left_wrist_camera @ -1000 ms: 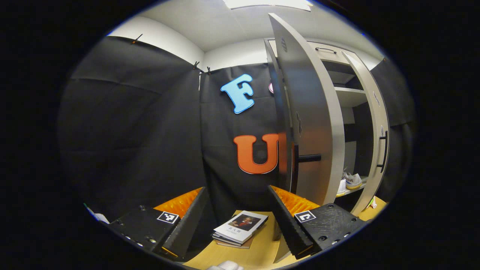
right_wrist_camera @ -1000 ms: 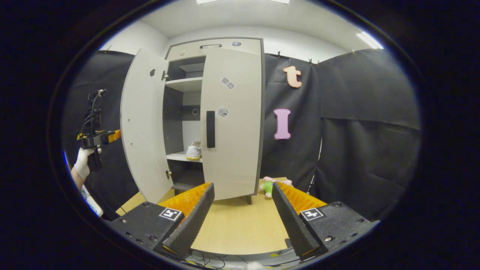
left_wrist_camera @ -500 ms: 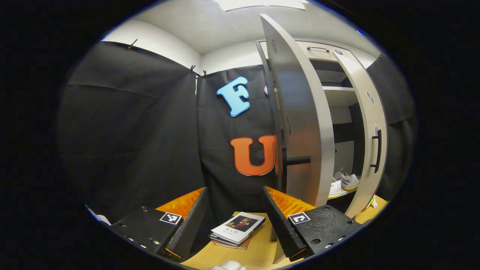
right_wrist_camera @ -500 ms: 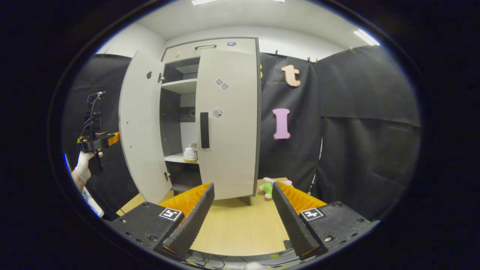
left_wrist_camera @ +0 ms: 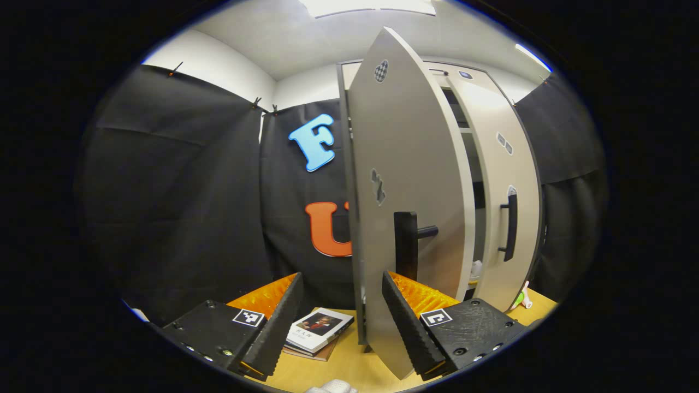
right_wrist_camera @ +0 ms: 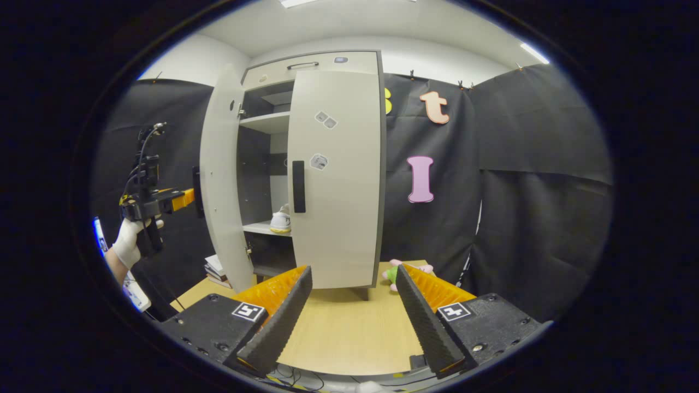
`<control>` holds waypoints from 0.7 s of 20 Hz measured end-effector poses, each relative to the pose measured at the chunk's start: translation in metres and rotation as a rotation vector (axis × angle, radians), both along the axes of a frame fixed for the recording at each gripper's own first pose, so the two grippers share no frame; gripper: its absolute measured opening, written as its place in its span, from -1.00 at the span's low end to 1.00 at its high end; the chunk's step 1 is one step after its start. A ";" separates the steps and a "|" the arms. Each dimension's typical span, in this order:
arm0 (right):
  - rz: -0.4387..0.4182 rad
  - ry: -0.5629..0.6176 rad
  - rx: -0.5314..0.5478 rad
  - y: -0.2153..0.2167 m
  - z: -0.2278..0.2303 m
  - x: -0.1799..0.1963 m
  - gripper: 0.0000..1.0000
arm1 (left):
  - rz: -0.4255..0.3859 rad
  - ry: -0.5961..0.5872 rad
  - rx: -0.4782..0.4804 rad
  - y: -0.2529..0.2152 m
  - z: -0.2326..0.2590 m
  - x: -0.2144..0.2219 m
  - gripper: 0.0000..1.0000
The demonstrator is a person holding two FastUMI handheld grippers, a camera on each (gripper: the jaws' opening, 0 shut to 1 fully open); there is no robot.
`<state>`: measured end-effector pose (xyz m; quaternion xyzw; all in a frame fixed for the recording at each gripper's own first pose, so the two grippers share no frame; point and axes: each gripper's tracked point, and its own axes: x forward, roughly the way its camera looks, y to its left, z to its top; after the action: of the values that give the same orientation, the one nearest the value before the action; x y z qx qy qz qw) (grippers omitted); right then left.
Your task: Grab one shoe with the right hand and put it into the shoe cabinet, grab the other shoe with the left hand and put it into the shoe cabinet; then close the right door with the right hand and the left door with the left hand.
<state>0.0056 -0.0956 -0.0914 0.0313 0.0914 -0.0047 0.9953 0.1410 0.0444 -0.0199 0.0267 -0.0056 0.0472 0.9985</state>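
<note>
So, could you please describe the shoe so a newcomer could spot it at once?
Find the tall pale shoe cabinet on the wooden table. Between its closed right door and half-open left door, the shoe sits on the lower shelf: white with a yellowish sole.

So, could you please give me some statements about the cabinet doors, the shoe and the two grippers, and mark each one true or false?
1. The right door is shut. True.
2. The left door is fully shut. False: it stands partly open.
3. A shoe sits on a shelf inside the shoe cabinet. True.
4. The right gripper holds a shoe. False: its jaws are open and empty, above the table.
5. The left gripper is clamped on the left door's handle. False: its jaws are open.
</note>
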 end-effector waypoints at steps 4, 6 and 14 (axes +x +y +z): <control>0.008 0.000 0.005 -0.017 -0.001 0.009 1.00 | -0.050 0.013 -0.009 -0.044 0.003 0.018 0.94; 0.016 0.002 0.010 -0.020 -0.002 0.010 1.00 | -0.057 0.024 0.006 -0.059 0.003 0.026 0.93; 0.032 -0.025 0.015 -0.023 0.007 0.017 1.00 | -0.069 0.038 0.016 -0.075 -0.002 0.013 0.92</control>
<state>0.0222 -0.1190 -0.0844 0.0374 0.0793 0.0121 0.9961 0.1544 -0.0306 -0.0218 0.0355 0.0123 0.0121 0.9992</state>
